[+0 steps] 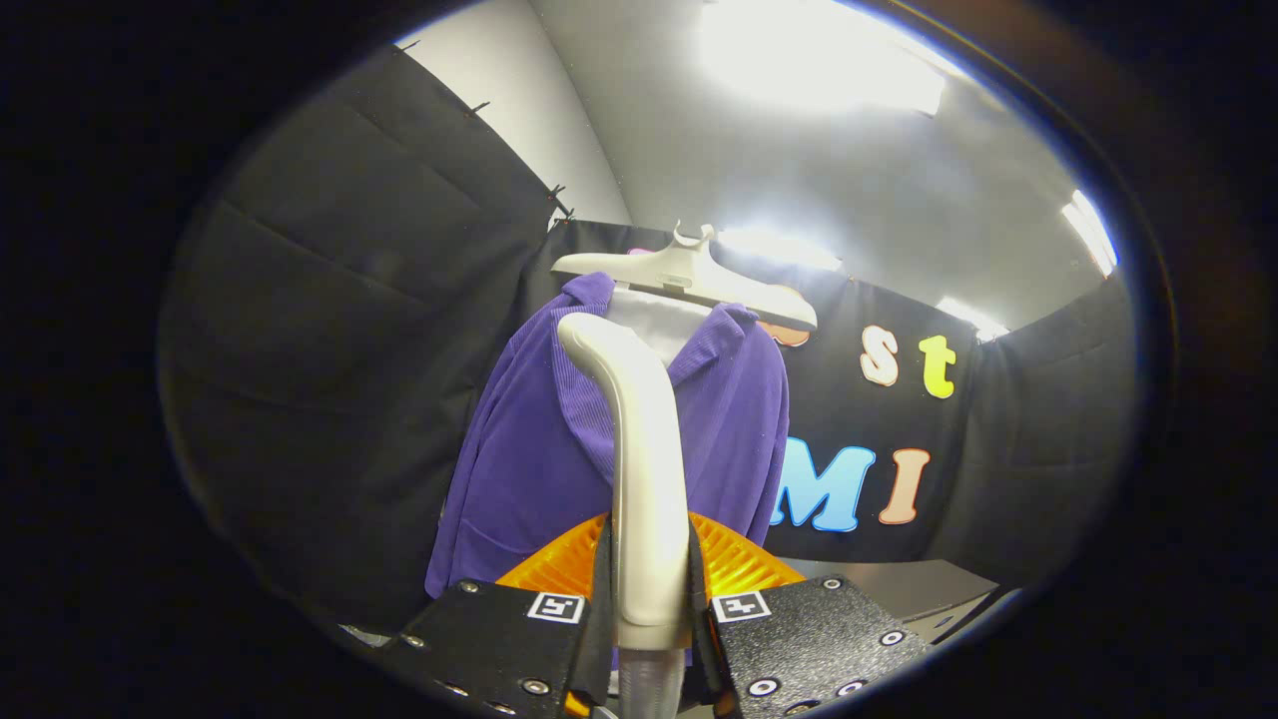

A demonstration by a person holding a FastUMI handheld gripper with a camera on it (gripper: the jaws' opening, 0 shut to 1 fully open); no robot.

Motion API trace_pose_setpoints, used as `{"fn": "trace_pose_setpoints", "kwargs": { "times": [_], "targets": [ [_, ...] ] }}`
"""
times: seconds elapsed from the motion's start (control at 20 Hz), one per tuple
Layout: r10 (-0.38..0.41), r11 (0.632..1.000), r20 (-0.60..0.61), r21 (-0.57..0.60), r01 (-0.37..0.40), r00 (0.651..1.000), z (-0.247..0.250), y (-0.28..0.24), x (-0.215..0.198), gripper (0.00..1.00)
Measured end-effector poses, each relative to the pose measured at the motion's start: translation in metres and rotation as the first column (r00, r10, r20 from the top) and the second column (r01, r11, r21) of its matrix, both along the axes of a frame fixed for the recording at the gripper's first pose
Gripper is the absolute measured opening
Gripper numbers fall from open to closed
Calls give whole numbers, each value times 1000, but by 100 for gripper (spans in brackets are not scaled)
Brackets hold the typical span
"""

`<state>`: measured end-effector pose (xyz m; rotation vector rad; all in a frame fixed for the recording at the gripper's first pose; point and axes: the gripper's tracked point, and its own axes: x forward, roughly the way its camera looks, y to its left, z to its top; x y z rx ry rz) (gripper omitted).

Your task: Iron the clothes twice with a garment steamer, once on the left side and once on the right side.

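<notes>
Pinched between my gripper's (649, 609) fingers: rigid, smooth cream plastic steamer handle (639, 469); I judge it light, slippery. Beyond hangs soft purple corduroy jacket (529, 449).

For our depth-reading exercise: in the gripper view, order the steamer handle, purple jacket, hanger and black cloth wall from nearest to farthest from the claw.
1. Steamer handle: clamped between the fingers of the claw.
2. Purple jacket: just beyond the handle.
3. Hanger: atop the jacket, higher up; nearly level with it in depth.
4. Black cloth wall: behind everything.
</notes>
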<state>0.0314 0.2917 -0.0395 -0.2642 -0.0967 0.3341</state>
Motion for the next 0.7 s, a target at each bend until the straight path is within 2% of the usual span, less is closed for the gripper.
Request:
{"fn": "trace_pose_setpoints", "kwargs": {
  "times": [0.4,0.7],
  "targets": [
    [-6,1000,103,14,4,995,37,60,26,32],
    [2,998,80,-63,3,997,-3,83,31,32]
  ]
}}
